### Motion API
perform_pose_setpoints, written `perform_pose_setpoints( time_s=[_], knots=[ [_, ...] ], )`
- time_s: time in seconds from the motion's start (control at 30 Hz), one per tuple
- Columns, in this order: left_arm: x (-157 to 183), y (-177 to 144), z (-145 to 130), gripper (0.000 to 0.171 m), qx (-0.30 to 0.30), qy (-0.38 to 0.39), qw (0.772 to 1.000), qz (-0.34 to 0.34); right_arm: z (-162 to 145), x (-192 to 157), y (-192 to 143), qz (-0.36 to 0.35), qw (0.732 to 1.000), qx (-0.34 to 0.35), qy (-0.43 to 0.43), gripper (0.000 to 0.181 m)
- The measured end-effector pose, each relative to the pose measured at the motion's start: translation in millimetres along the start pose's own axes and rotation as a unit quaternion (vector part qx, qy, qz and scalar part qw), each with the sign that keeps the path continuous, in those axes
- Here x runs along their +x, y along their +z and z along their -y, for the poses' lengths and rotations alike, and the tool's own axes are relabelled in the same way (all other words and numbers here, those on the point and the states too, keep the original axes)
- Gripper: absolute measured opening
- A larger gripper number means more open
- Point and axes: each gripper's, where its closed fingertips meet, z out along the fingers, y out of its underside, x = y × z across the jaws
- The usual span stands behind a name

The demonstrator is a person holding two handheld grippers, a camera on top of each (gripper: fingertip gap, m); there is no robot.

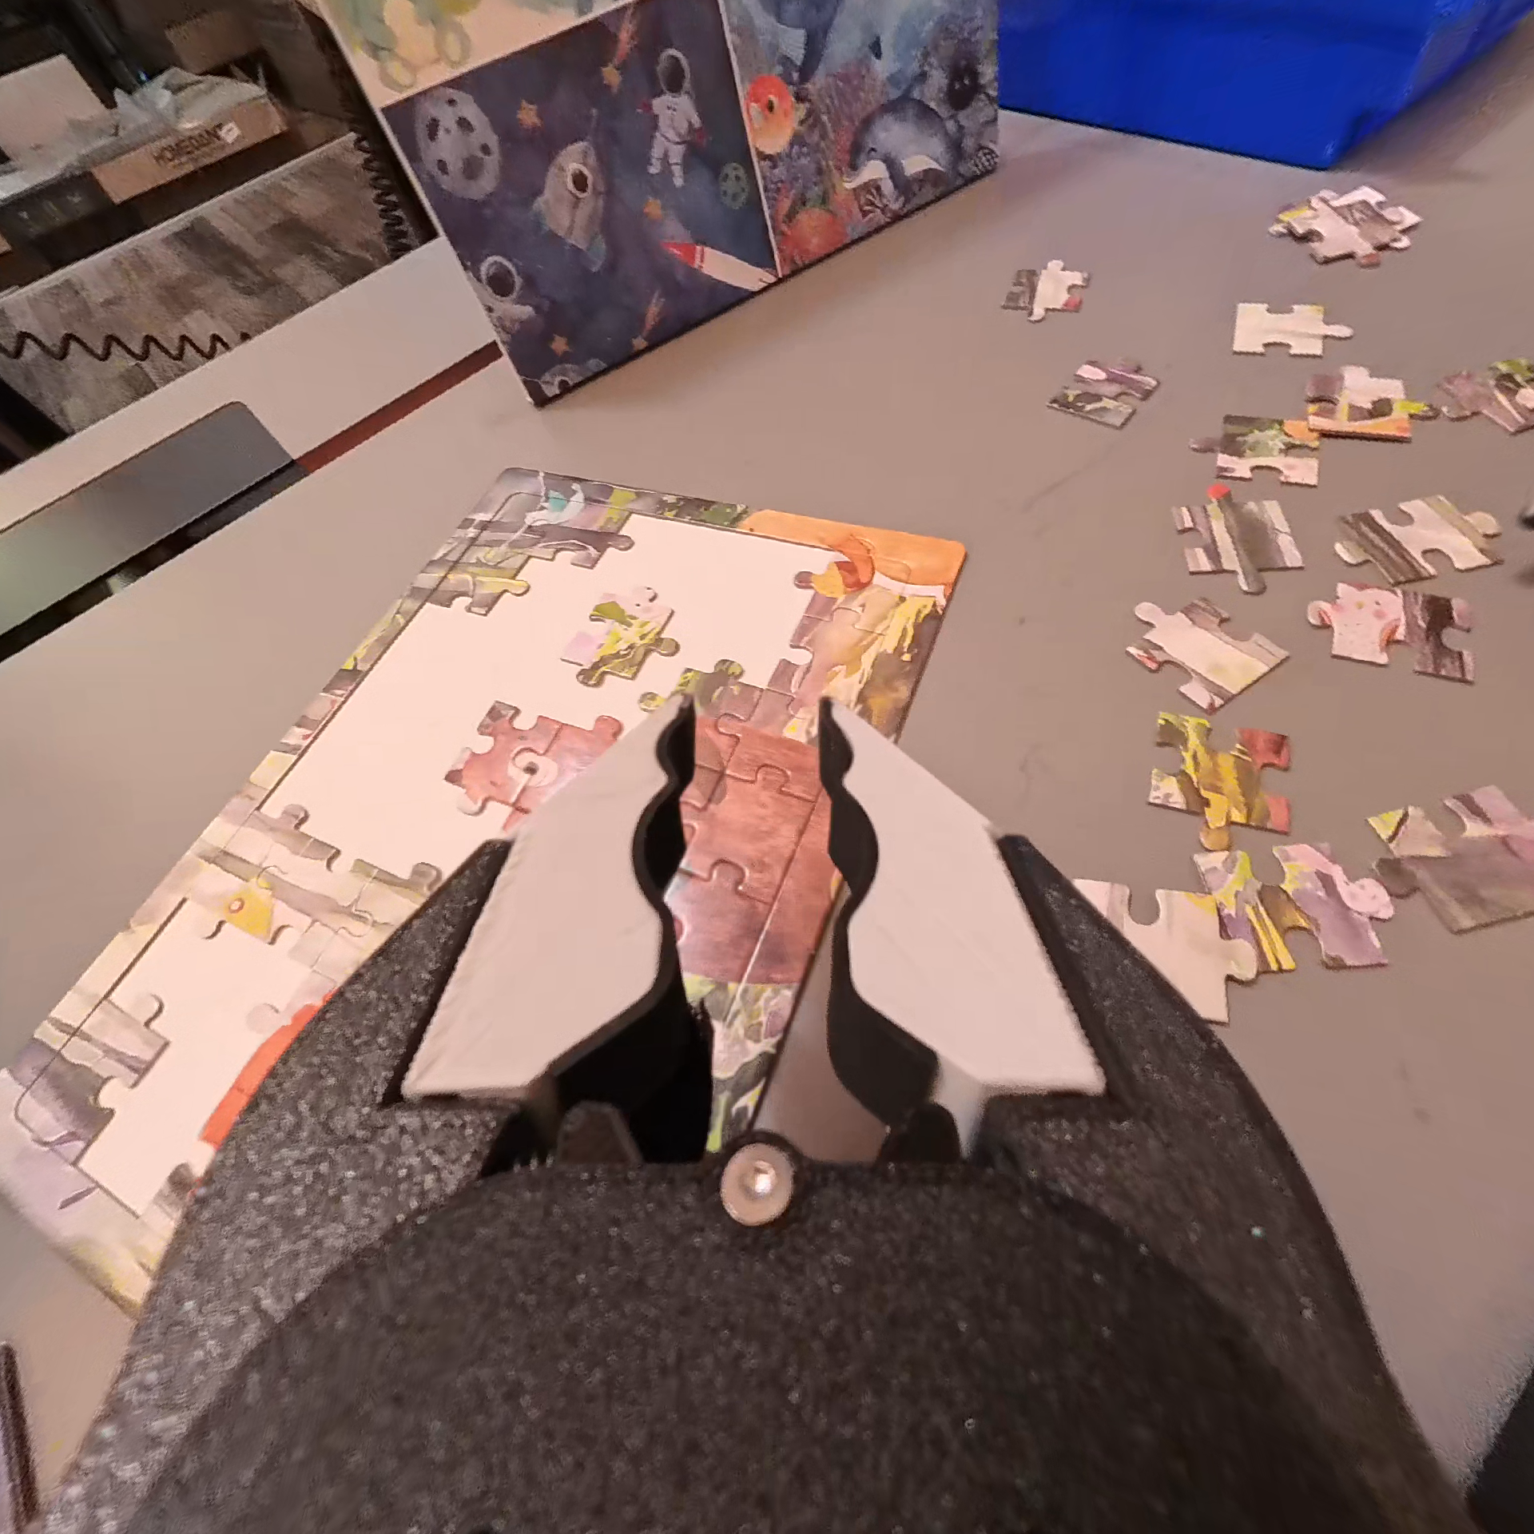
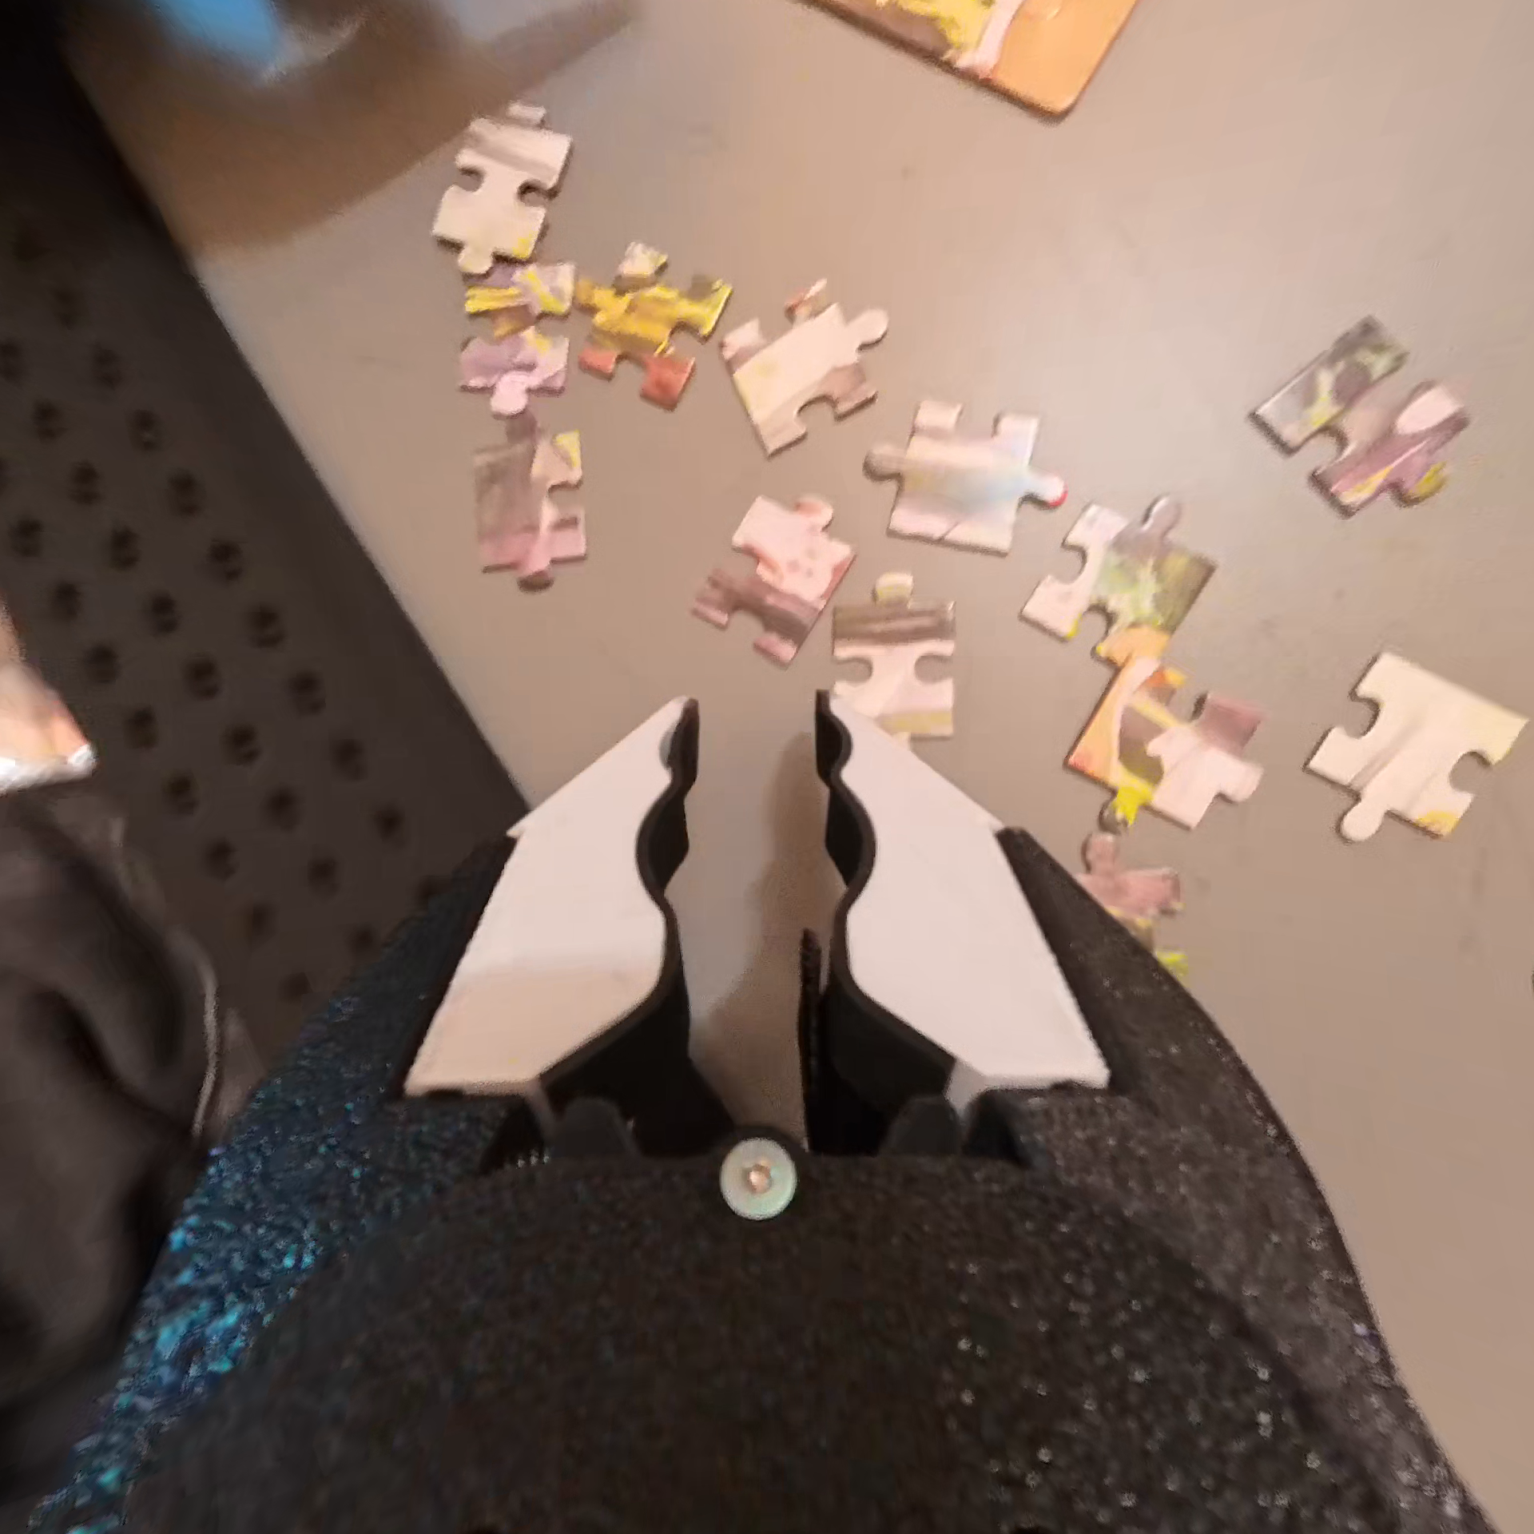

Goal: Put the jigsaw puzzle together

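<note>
The puzzle board [image 1: 465, 664] lies on the grey table, partly filled: edge pieces, a brown joined patch [image 1: 755, 838] and a single piece [image 1: 627, 632] on the white base. My left gripper [image 1: 755, 705] is open and empty, held over the brown patch. Several loose pieces [image 1: 1237, 544] lie scattered to the right. In the right wrist view, my right gripper [image 2: 755, 705] is open and empty above the table, just short of a grey and white piece [image 2: 895, 656]. More loose pieces [image 2: 963, 481] spread beyond it. The board's orange corner [image 2: 1038, 58] shows at the top.
The illustrated puzzle box [image 1: 631, 183] stands behind the board. A blue bin [image 1: 1245, 66] sits at the back right. A dark perforated surface [image 2: 166, 498] borders the table on the left of the right wrist view, with a dark sleeve [image 2: 83, 996] beside it. About 25 centimeters separates my left fingertips from my right. Measured from the fingertips, the single piece [image 1: 627, 632] is 10 centimeters or so from the left gripper and 30 centimeters from the right.
</note>
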Motion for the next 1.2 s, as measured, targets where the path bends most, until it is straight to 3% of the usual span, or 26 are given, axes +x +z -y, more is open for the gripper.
perform_pose_setpoints(
  time_s=[0.37, 0.53, 0.63, 0.77, 0.9, 1.1, 1.2],
  knots=[
    [-5, -1, 4, 0.029, 0.007, -0.010, 1.000, 0.006, 19, -1, 27, 0.006, 0.998, 0.015, 0.069, 0.031],
    [-4, -1, 4, 0.029, 0.007, -0.011, 1.000, 0.003, 23, -9, 30, 0.015, 0.999, 0.016, 0.030, 0.034],
    [-3, -1, 3, 0.029, 0.005, -0.010, 1.000, 0.003, 31, -3, 25, -0.022, 0.999, 0.020, 0.022, 0.035],
    [-5, -2, 1, 0.029, 0.004, -0.014, 1.000, 0.005, 31, 9, 27, -0.085, 0.992, 0.028, 0.093, 0.040],
    [-3, -2, 1, 0.029, 0.004, -0.015, 1.000, 0.002, 33, 0, 38, -0.077, 0.983, 0.045, 0.160, 0.042],
    [-1, -3, 1, 0.029, 0.005, -0.013, 1.000, -0.003, 29, 3, 40, -0.142, 0.985, 0.020, 0.092, 0.034],
    [0, -3, 1, 0.029, 0.005, -0.014, 1.000, -0.004, 30, 2, 40, -0.133, 0.988, 0.016, 0.070, 0.032]
  ],
)
